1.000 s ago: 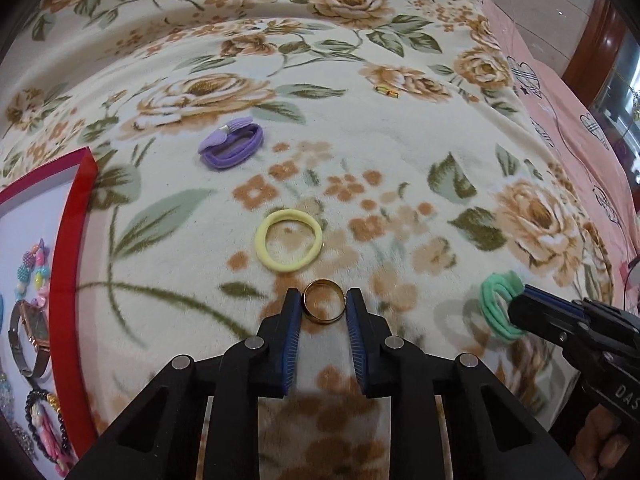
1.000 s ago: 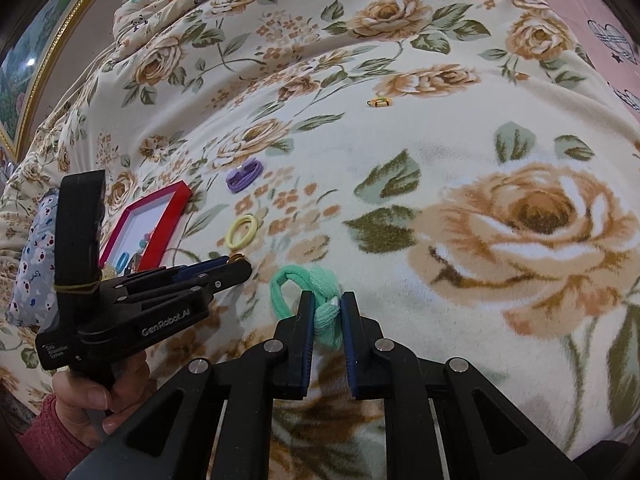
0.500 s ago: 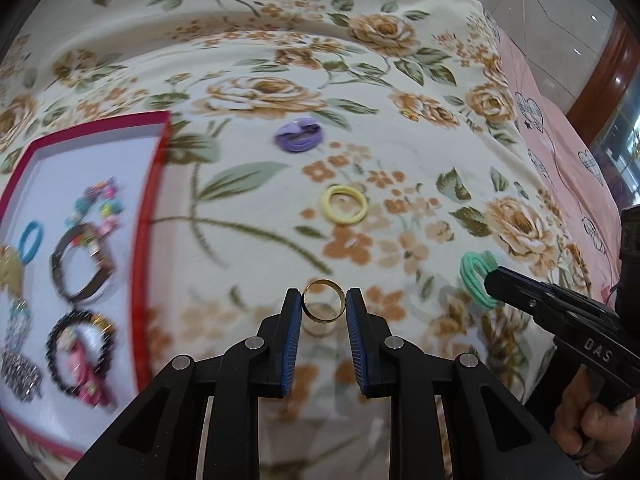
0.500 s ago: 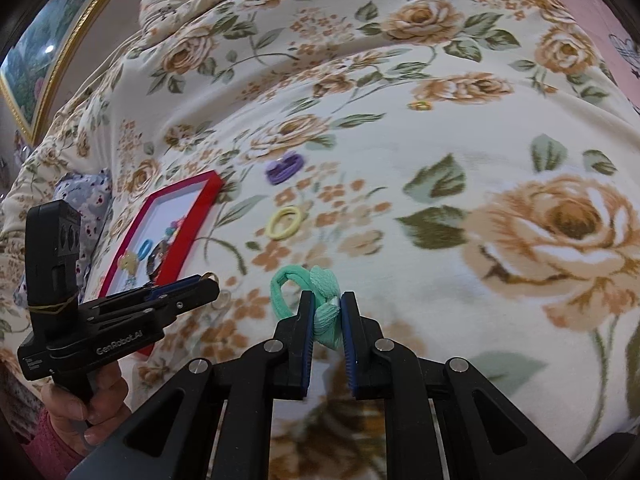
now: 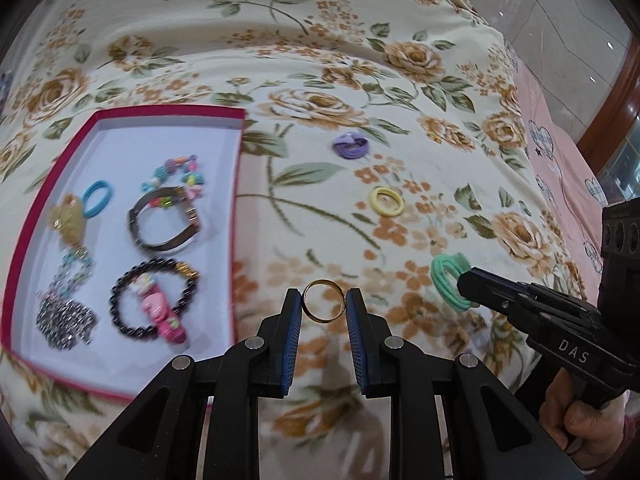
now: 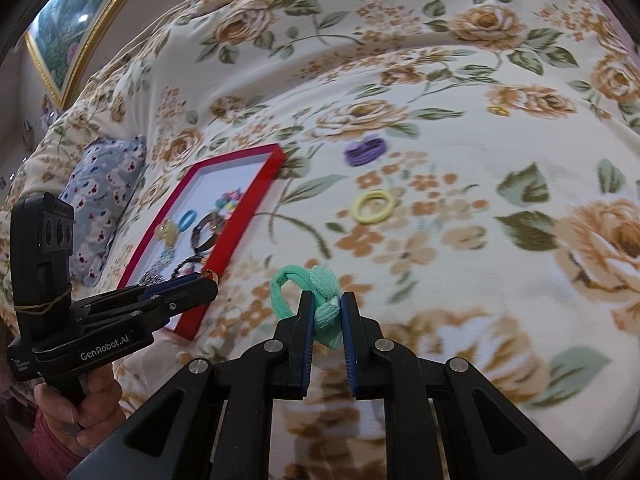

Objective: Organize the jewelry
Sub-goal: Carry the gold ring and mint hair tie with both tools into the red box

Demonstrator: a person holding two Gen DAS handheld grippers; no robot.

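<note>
My left gripper [image 5: 323, 307] is shut on a gold ring [image 5: 323, 306], held above the floral blanket just right of the red tray [image 5: 238, 184]. The tray holds several bracelets, a blue hair tie [image 5: 97, 197] and other trinkets. My right gripper [image 6: 325, 312] is shut on a green hair tie [image 6: 316, 294], also raised over the blanket; it shows in the left wrist view [image 5: 464, 286] with the hair tie [image 5: 448, 280]. A yellow hair tie [image 5: 386, 201] and a purple hair tie [image 5: 350, 145] lie on the blanket right of the tray.
A small gold clip [image 6: 499, 110] lies far back on the blanket. A blue patterned pillow [image 6: 100, 200] sits left of the tray [image 6: 224, 248]. A pink cloth [image 5: 560, 168] borders the blanket on the right. A framed picture [image 6: 76, 28] hangs at upper left.
Both grippers have risen and moved left toward the tray, each still holding its item. The whole tray has come into the left wrist view.
</note>
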